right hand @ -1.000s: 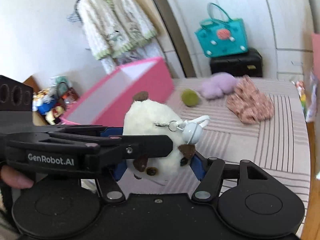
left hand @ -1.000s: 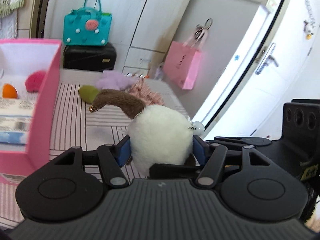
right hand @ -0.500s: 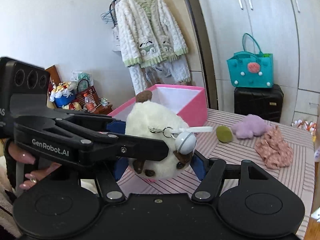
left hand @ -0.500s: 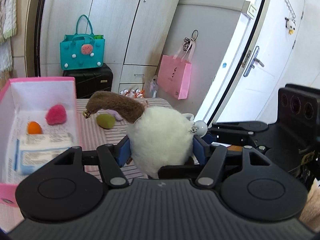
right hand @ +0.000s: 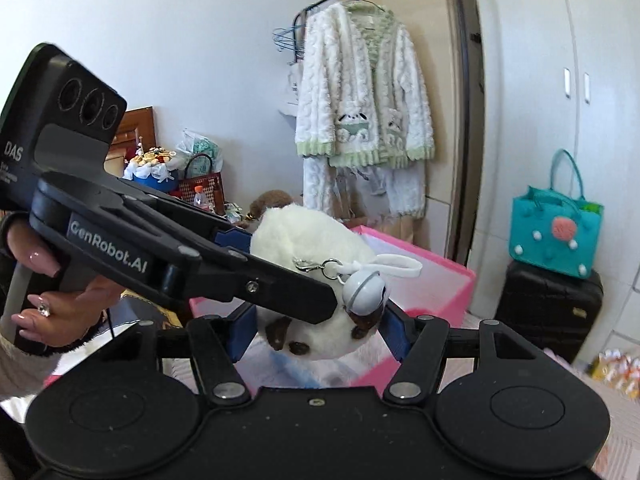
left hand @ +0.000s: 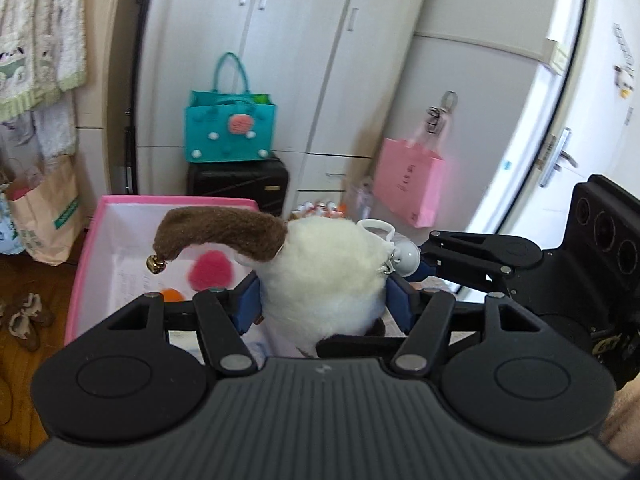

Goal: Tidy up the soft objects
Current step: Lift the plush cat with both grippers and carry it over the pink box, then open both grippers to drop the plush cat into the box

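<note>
Both tongs pinch the white plush toy (left hand: 324, 272): left gripper (left hand: 322, 304) & right gripper (right hand: 318, 332) squeeze it from each side, up in the air over the pink box (left hand: 90, 248). It isn't dropped in yet, so that's what's left. Left view shows a pink puff (left hand: 211, 272) & orange ball (left hand: 173, 294) already inside; right view shows the toy's face + white bell (right hand: 364, 292).
</note>
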### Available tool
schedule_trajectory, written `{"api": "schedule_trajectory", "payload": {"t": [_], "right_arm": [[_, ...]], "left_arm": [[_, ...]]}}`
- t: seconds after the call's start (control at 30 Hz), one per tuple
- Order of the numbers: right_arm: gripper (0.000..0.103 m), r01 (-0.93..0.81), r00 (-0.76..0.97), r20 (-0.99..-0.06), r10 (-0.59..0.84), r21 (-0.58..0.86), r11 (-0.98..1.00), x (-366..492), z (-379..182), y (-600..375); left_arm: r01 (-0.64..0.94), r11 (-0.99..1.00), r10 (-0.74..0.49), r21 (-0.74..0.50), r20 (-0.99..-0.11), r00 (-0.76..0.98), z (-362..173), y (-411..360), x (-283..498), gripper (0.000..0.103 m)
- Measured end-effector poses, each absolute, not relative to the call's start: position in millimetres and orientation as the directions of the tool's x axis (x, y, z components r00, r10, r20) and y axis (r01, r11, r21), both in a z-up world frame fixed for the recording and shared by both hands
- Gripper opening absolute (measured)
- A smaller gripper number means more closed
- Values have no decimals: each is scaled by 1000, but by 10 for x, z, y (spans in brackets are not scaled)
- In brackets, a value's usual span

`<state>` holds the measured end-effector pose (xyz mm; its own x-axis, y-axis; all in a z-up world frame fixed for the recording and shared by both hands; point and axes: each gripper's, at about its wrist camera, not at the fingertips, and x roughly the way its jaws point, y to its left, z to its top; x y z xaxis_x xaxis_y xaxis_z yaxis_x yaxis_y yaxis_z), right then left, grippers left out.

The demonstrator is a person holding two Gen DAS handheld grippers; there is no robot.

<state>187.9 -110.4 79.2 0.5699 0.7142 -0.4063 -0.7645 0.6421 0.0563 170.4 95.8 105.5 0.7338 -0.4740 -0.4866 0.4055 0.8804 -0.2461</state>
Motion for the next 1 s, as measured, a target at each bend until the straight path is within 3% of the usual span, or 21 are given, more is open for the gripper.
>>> {"api": "schedule_trajectory", "payload": {"t": [0.17, 0.37, 0.53, 0.67, 0.9, 1.0], "right_arm": [[68, -770, 524, -403, 750, 153, 620, 2364, 719, -913], [67, -769, 547, -468, 694, 46, 638, 2781, 613, -482], [65, -753, 515, -560, 649, 67, 655, 3213, 528, -279], [65, -728, 508, -630, 587, 50, 684, 3454, 388, -66], [67, -740, 454, -668, 589, 85, 667, 3753, 279, 53], [68, -739, 451, -671, 589, 89, 667, 3846, 223, 112]], "left_arm": [[327, 916, -402, -234, -534, 744, 981, 1123, 2119, 63], [238, 930, -364, -281, -603, 710, 870, 1335, 2716, 63], [153, 936, -331, -317, -644, 690, 666, 1448, 3097, 61], [138, 948, -298, -286, -650, 700, 521, 1467, 3203, 59], [88, 961, -246, -264, -660, 709, 436, 1554, 3368, 56], [45, 986, -139, -160, -643, 754, 460, 1500, 3303, 53]]}}
